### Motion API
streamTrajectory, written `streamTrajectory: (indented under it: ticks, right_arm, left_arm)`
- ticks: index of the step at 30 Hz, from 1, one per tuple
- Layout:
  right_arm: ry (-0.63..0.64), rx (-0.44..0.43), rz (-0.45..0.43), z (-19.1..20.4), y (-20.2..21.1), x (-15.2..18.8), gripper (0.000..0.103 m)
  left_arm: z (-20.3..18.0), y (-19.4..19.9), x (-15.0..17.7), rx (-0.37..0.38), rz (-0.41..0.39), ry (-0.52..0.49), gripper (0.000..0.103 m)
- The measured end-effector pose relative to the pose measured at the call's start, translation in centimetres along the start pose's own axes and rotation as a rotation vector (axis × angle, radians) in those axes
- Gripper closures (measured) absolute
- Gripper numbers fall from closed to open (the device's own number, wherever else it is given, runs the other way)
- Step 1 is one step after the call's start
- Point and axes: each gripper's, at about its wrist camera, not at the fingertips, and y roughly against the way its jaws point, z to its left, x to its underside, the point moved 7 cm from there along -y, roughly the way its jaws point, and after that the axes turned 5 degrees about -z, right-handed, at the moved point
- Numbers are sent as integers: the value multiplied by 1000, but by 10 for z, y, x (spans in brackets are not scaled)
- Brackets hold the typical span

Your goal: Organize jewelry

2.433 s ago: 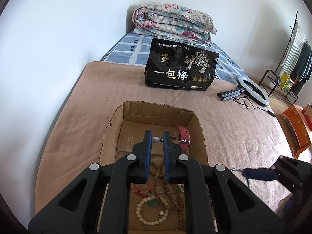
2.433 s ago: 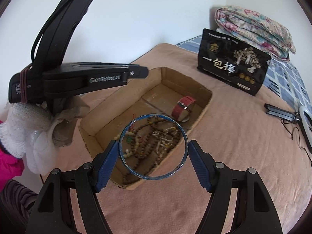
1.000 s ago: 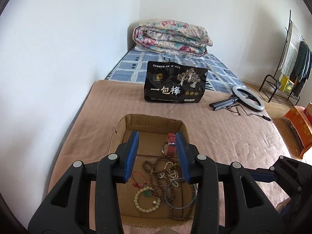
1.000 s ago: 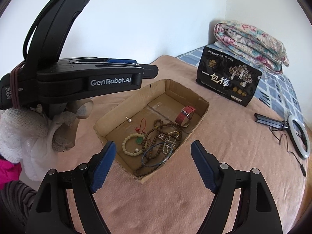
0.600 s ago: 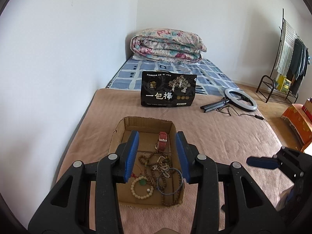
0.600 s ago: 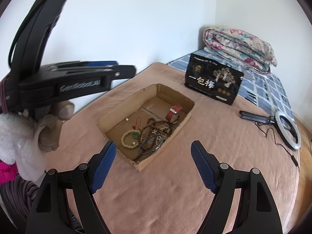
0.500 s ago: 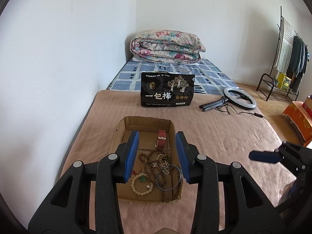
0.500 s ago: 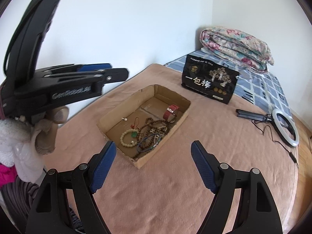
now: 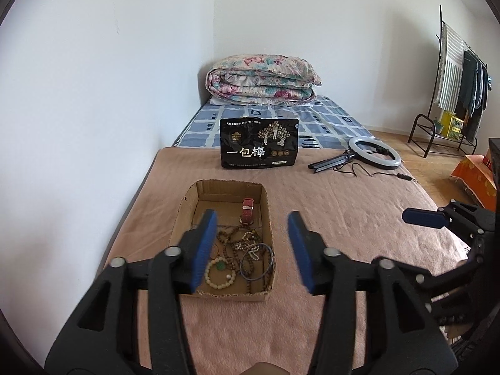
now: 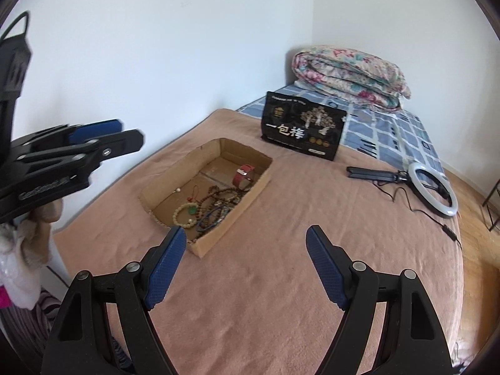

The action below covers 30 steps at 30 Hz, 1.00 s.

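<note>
Jewelry [image 9: 239,250] in box [image 9: 187,200] on bed [image 9: 343,212]

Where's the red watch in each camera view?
Left wrist: red watch in the box's far right part, just above centre of the picture.
Right wrist: red watch at the box's far end, centre of the picture.
Shared landmark: black bag standing beyond the box.

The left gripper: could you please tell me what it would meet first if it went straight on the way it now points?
Probably the brown cardboard box of jewelry lying on the tan blanket: the open, empty left gripper frames the box's right side, though depth is unclear.
</note>
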Motion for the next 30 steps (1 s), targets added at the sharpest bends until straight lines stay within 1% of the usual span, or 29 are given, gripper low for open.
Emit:
streamTrajectory:
  ticks: [3, 5, 10, 13, 14, 15, 17, 21, 24, 27, 30]
  right_arm:
    - [-26, 23, -12, -10, 2, 3, 24]
    - [-46, 37, -14, -16, 1, 6, 24]
    - [-76, 76, -19, -30, 3, 11, 23]
    - [-83, 97, -25, -34, 3, 12, 23]
    - [-84, 105, -28, -35, 3, 12, 23]
    - [-84, 114, -34, -36, 4, 11, 22]
    - [-81, 131, -45, -37, 7, 10, 22]
    - [-77, 148, -63, -38, 13, 8, 22]
    - [-74, 157, -66, -40, 17, 9, 21]
    - [-81, 167, -69, -43, 19, 10, 21]
    - [-86, 178, -71, -45, 20, 12, 21]
  left_arm:
    - [-5, 7, 3, -8, -4, -9, 44]
    - [-9, 11, 6, -14, -10, -12, 35]
    - [-17, 17, 15, -16, -13, -15, 24]
    - [-23, 19, 18, -23, -9, -20, 22]
    - [-24, 21, 18, -32, -14, -23, 20]
    - [-24, 22, 18, -41, -18, -21, 17]
    - [-22, 24, 18, -52, -26, -17, 4]
    - [-21, 28, 22, -80, -40, -28, 3]
    - [-19, 26, 28, -95, -24, -27, 3]
    - [-19, 22, 35, -86, -5, -26, 3]
    - [-21, 19, 42, -93, 6, -42, 2]
